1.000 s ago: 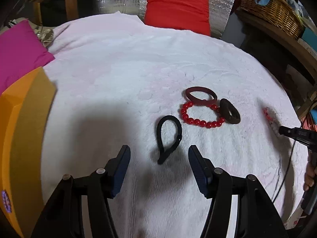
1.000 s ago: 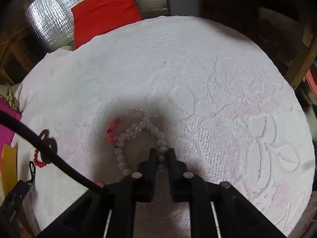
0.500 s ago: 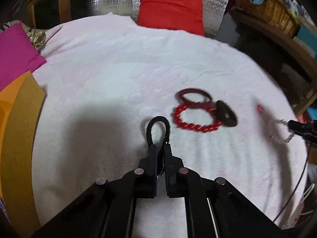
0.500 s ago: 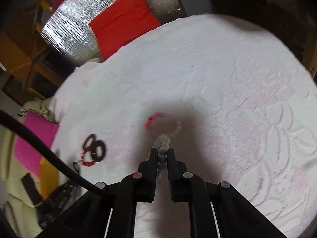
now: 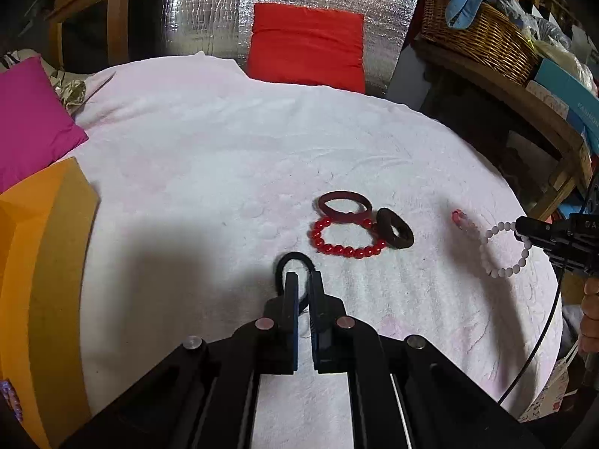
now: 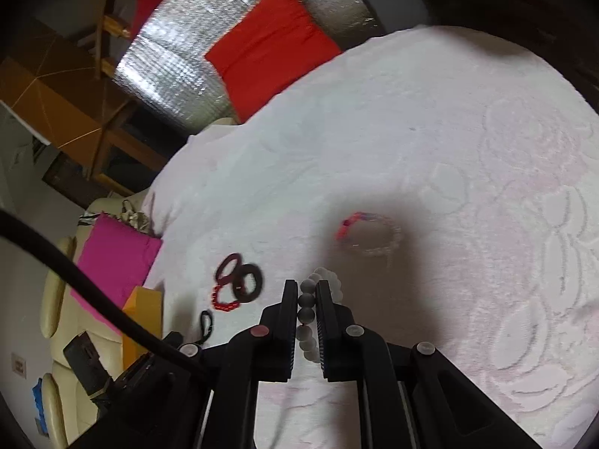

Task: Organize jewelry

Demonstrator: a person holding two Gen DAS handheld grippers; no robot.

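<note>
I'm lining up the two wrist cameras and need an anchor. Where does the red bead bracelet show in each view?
Left wrist view: the red bead bracelet lies right of centre on the white cloth, just beyond the closed fingers, touching the dark rings.
Right wrist view: the bracelet sits lower left, small and blurred, beside the same dark rings.
Shared landmark: the red cushion against the silver foil, at the cloth's far edge.

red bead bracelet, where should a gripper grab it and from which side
Take the red bead bracelet on its near arc of beads, coming straight down from above with one finger inside the loop and one outside. It lies flat on the white cloth, so a side approach has little to pinch. Its far side tucks against the dark red ring and its right end touches the dark brown ring; the near arc is free.
</note>
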